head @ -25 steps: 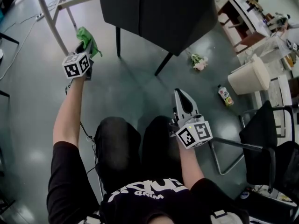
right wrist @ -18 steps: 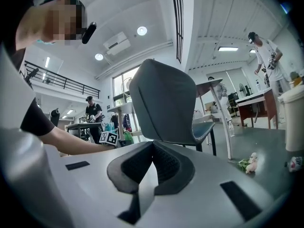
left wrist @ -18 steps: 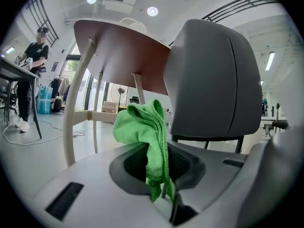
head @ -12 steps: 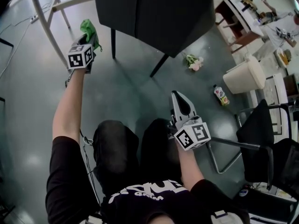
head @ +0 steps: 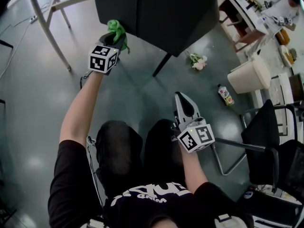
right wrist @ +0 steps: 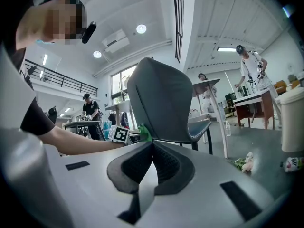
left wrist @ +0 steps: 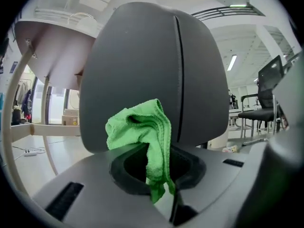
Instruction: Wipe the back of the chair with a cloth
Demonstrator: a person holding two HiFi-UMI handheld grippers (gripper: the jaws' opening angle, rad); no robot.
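Head view: the left gripper (head: 114, 41) has swung right since a second ago, from beside the table leg (head: 47, 27) to the lower left edge of the chair back (head: 156, 8). The cloth (head: 115, 28) is clamped in its jaws and now overlaps that edge. Judgement: approach is done and wiping is about to start or just starting. The right gripper (head: 183, 99) hasn't moved; it sits over the person's lap, well apart from the chair.

Left gripper view: jaws pinched on the cloth's lower end, the rest bunched up in front of the back, left of its centre seam. Contact can't be confirmed here. The back fills the view and looks bare.

Right gripper view: jaws closed together, nothing between them. Only this side-on view shows the cloth right at the back's lower edge, touching or just beside it. It also shows the seat, which the head view does not.
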